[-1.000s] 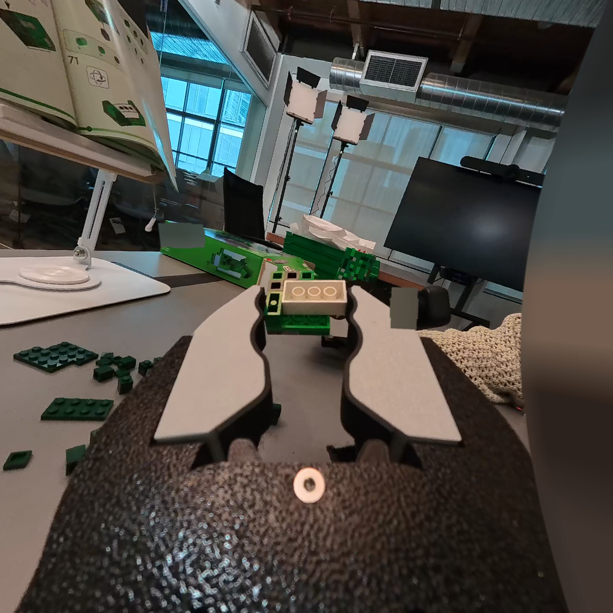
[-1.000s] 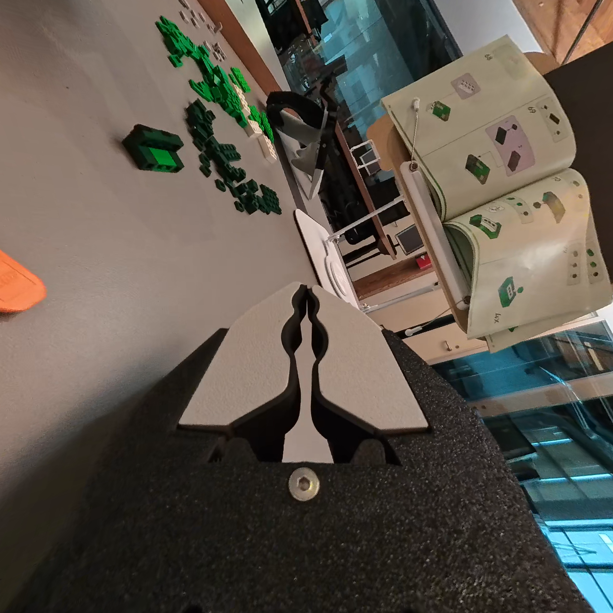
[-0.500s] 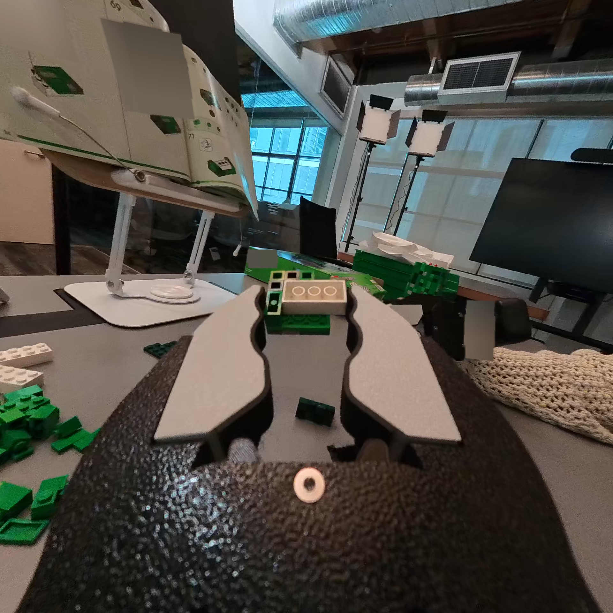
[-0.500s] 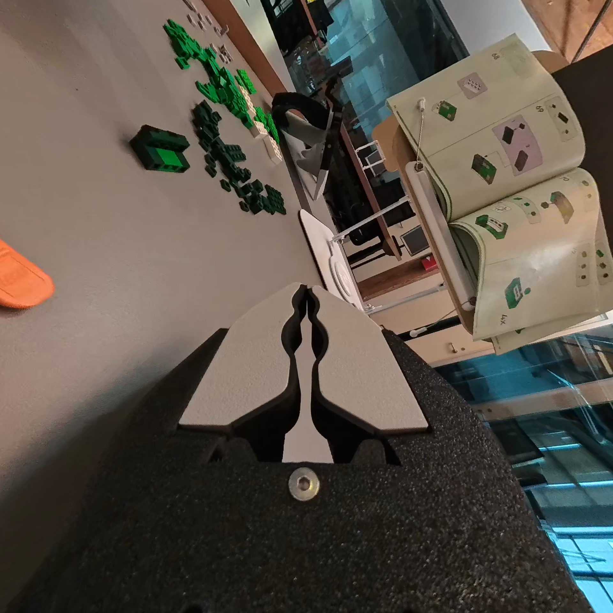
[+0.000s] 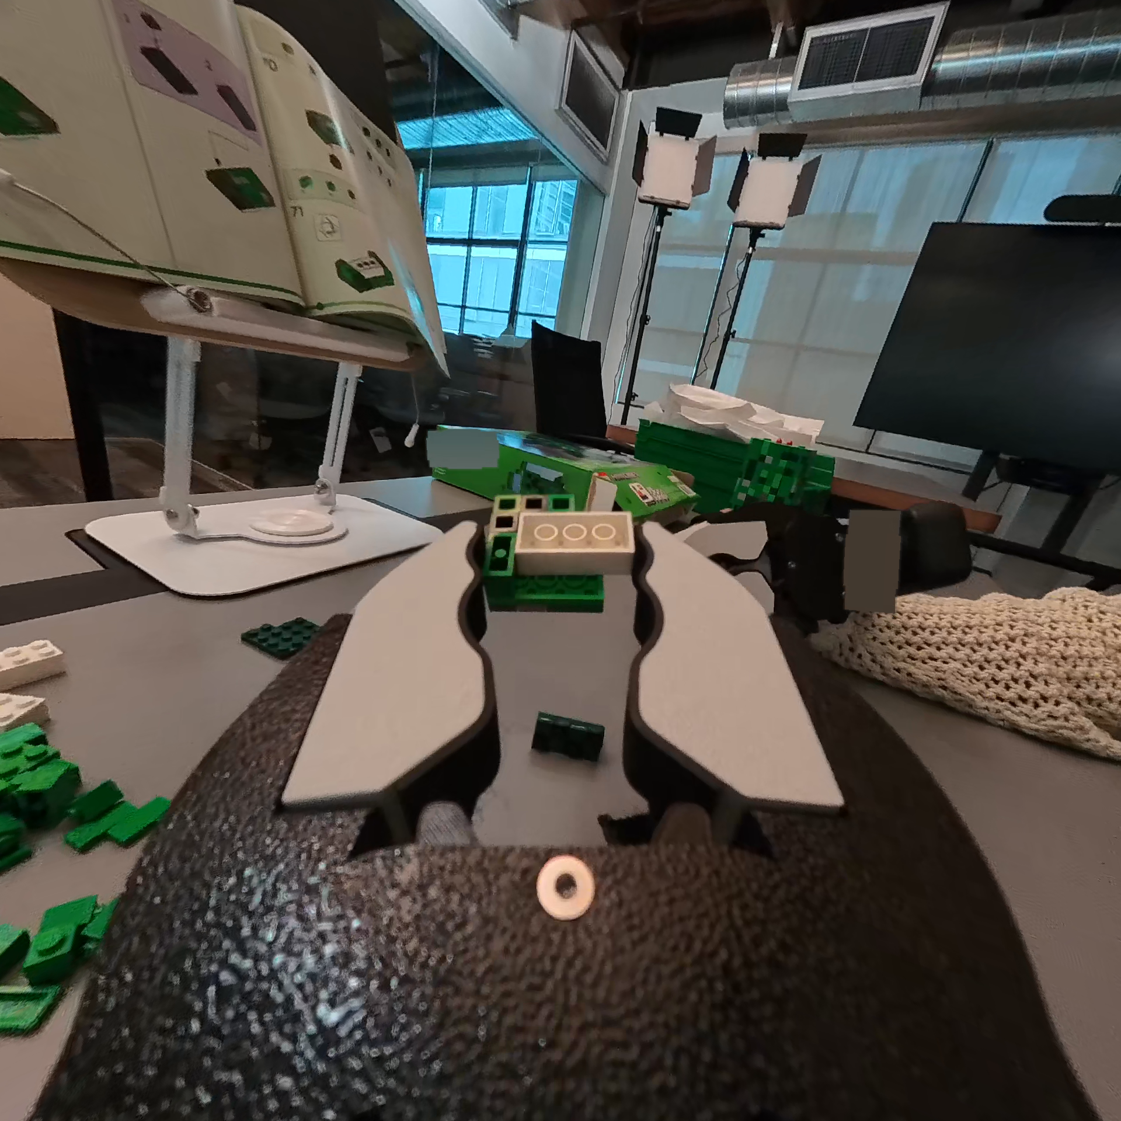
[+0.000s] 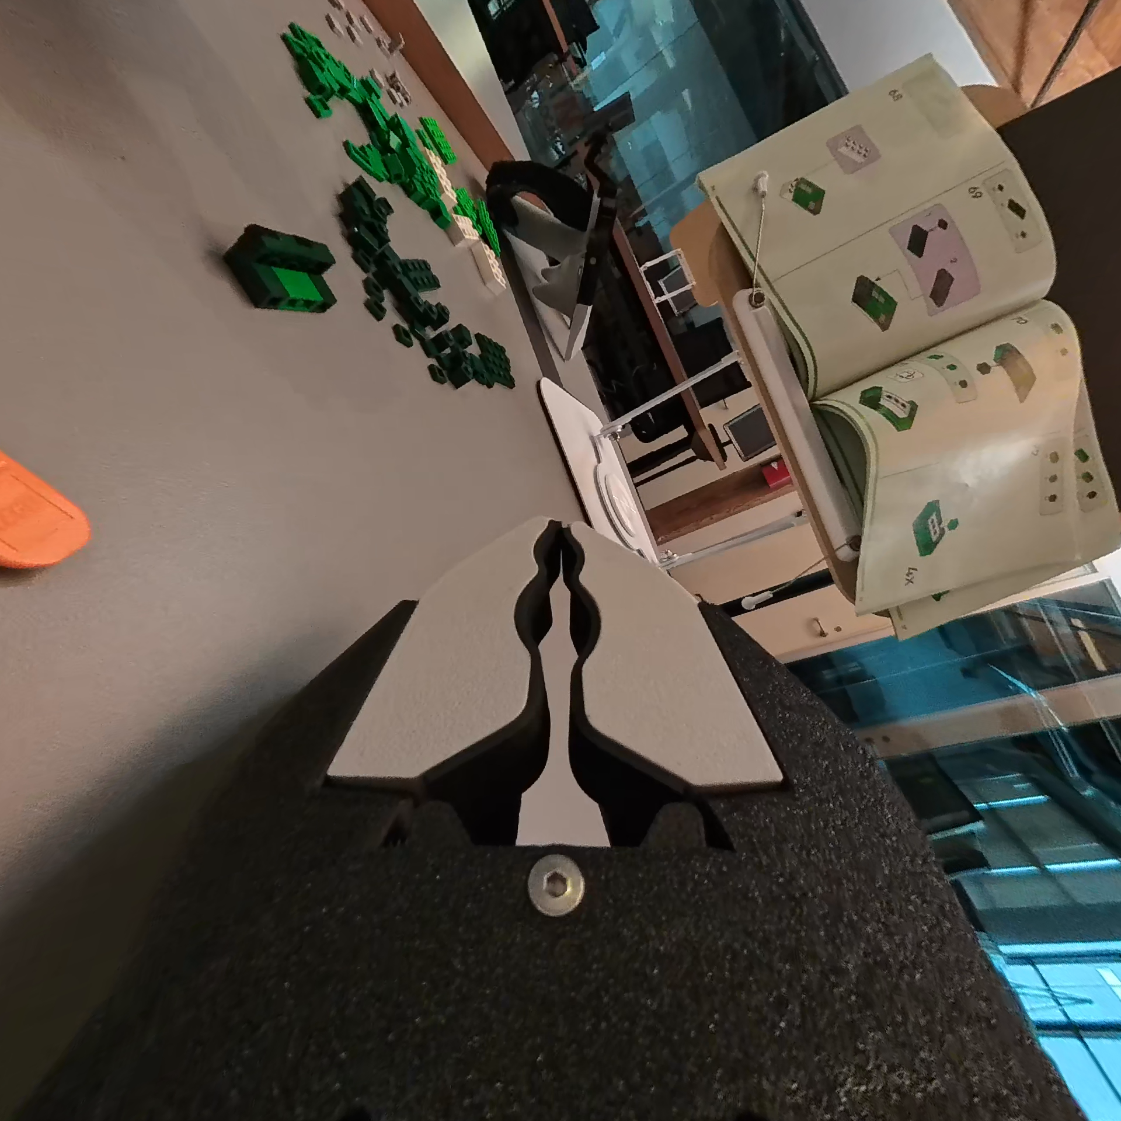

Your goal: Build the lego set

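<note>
My left gripper (image 5: 558, 546) is shut on a small lego assembly (image 5: 546, 591) of green bricks with a white brick (image 5: 573, 543) on top, held above the grey table. A dark green brick (image 5: 567, 735) lies on the table below, between the fingers. My right gripper (image 6: 561, 534) is shut and empty, rolled on its side above the table. It also shows far off in the left wrist view (image 5: 752, 546). A dark green block with a bright green middle (image 6: 282, 276) sits on the table ahead of the right gripper. The left gripper shows far off in the right wrist view (image 6: 558, 255).
An open instruction booklet (image 5: 200, 164) rests on a white stand (image 5: 242, 540). Loose green and white bricks (image 5: 36, 782) lie at the left, also in the right wrist view (image 6: 412, 267). A green box (image 5: 564, 467), a knitted cloth (image 5: 982, 661) and an orange tool (image 6: 36, 528) lie on the table. Left tips to right tips: about 15 cm.
My left gripper has swung to the left with the assembly held; the booklet stand and bright green bricks came into view. The right gripper has drifted slightly and stayed shut.
</note>
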The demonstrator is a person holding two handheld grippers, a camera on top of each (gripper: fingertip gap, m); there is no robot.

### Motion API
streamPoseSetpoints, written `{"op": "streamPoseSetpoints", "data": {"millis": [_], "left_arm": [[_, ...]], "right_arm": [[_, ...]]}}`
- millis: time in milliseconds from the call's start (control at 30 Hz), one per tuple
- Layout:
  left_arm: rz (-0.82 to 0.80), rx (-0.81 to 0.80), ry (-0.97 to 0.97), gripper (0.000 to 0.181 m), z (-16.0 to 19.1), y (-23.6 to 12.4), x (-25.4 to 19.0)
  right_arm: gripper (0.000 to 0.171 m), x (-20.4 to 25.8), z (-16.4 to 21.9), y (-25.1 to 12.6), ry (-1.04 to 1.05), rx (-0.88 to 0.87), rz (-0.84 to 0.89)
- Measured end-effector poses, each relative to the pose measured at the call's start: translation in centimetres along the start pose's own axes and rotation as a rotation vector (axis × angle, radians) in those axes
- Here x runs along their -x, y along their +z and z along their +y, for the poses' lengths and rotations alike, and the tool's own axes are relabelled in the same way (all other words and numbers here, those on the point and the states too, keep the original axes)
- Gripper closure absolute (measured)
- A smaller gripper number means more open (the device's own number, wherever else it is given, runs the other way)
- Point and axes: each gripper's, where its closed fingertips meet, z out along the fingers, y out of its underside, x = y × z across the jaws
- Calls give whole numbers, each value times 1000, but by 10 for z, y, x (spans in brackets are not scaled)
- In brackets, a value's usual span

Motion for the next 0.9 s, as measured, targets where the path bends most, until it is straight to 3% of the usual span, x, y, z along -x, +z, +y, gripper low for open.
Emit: {"op": "streamPoseSetpoints", "data": {"millis": [100, 267, 400, 533, 667, 800, 900], "left_arm": [[-112, -48, 39, 136, -13, -14, 15], [-476, -106, 133, 136, -49, -84, 74], [-671, -114, 144, 136, -50, -126, 107], [-674, -91, 238, 136, -48, -117, 102], [-661, -73, 278, 136, -46, -111, 97], [-649, -169, 205, 136, -54, -121, 99], [-652, -191, 165, 136, -55, -123, 101]], "right_arm": [[171, 1, 2, -1, 17, 4, -11], [171, -16, 8, -4, 74, 23, 75], [171, -7, 4, -1, 112, 16, 1], [164, 13, -15, 7, 143, 3, -117], [164, 20, -68, 34, 232, -111, -267], [155, 24, -124, 82, 121, -178, -467], [155, 37, -142, 124, -3, -147, -572]]}}
